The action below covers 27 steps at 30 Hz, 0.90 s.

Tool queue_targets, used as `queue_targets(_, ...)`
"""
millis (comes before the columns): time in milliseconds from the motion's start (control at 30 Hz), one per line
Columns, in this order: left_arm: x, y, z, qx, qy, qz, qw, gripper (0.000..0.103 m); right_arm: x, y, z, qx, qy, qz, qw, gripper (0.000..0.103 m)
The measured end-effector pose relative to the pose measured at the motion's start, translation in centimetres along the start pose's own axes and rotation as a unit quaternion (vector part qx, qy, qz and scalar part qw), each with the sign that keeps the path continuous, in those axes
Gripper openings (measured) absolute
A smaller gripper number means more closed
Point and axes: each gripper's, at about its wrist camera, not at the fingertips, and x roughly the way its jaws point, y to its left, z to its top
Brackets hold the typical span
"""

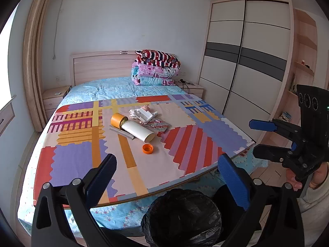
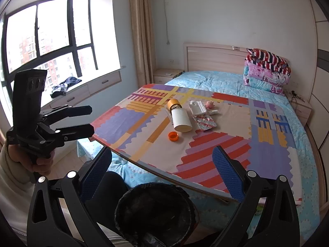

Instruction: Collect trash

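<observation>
Bedroom with a bed [image 1: 123, 88] in blue sheets, a patterned mat [image 1: 82, 156] laid over its near end; trash sits grouped mid-mat: orange cap [image 1: 147, 148] nearest, white tube [image 1: 138, 131] lying on its side with a tape roll [image 1: 117, 119] at its far end, foil wrapper [image 1: 158, 125] just beside the tube, white tray [image 1: 145, 115] and small pink toy [image 1: 145, 108] behind; bin [image 1: 181, 218] with black liner stands on the floor at the foot of the bed, below both cameras; left gripper [image 1: 166, 177] has its blue-padded fingers spread apart, holding nothing, above the bin; right gripper [image 2: 162, 171] likewise spread wide and empty over the bin [image 2: 154, 212]; left view alone shows the wardrobe [image 1: 246, 65] and side shelves, plus the right gripper [image 1: 255, 138] from the side, held in a hand [image 1: 308, 181], fingers apart; right view alone shows the window [image 2: 49, 33], curtain [image 2: 141, 30] and dark clothes [image 2: 65, 84] on the sill, plus the left gripper [image 2: 90, 119] from the side, fingers apart; folded quilts [image 2: 267, 70] at the headboard show in both.
</observation>
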Motion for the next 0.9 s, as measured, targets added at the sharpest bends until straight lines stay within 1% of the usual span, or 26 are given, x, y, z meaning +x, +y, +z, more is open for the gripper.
queue_targets(900,0.65,-0.37,-0.18,0.004,0.002,-0.005,1.0000,0.095,-0.73,-0.36,0.63,-0.001,-0.009,-0.011,1.000,0.099)
